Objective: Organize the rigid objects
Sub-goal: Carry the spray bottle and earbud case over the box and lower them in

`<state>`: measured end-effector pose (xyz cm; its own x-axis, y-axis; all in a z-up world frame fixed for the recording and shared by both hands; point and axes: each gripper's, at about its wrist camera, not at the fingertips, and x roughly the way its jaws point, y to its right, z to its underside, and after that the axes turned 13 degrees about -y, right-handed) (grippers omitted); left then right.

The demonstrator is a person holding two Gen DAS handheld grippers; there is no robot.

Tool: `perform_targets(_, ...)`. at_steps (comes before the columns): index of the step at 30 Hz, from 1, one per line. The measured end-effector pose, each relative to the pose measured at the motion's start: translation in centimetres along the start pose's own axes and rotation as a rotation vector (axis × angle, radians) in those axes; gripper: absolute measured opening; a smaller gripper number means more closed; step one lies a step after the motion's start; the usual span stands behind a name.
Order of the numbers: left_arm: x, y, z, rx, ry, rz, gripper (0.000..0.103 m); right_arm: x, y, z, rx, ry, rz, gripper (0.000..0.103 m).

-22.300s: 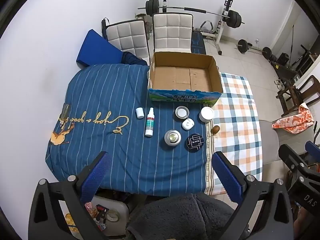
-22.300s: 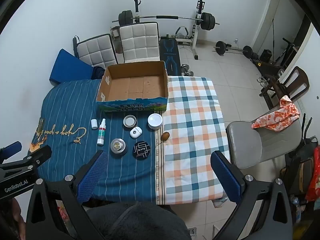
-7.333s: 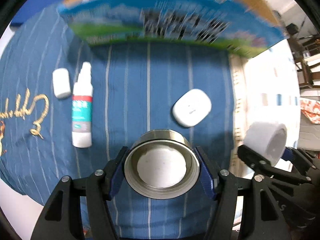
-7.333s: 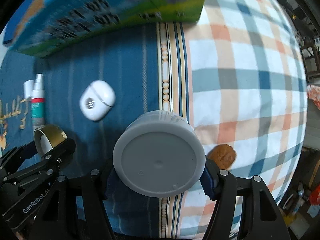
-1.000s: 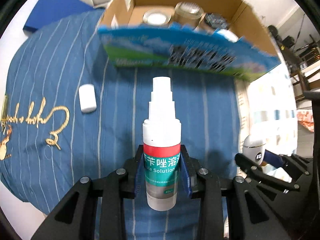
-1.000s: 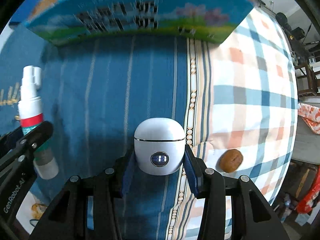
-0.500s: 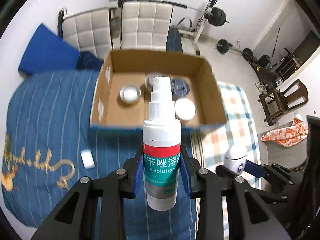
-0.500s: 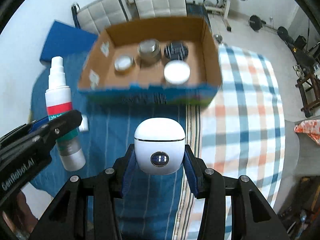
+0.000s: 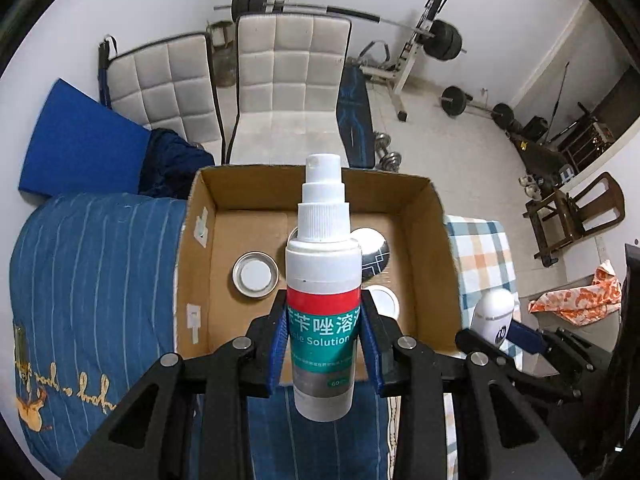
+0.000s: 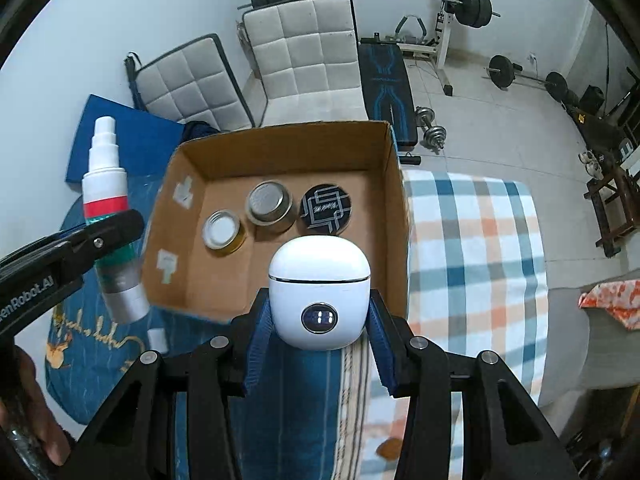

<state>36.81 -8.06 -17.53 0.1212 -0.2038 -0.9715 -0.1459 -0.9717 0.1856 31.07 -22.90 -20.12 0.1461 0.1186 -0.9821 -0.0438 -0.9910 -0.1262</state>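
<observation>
A spray bottle (image 9: pixel 323 300) is clamped in the left gripper (image 9: pixel 324 344), a white case (image 10: pixel 319 292) in the right gripper (image 10: pixel 318 342), both near the box (image 10: pixel 396 216).

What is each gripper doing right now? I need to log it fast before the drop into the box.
Left gripper: closed on the spray bottle.
Right gripper: closed on the white case.
</observation>
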Motion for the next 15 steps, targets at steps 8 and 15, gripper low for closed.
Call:
perform_targets(8,9.8,-1.4,-2.7,-0.033,-0.226,-0.013,0.030,6.7,1.8,-6.8,0.004,-0.113,0.040,0.048)
perform_targets(15,17.0,-2.2,-2.8,-0.070,-0.366,-0.015,0.030,13.1,2.9,-10.6,0.031,-0.227,0.057,0.048)
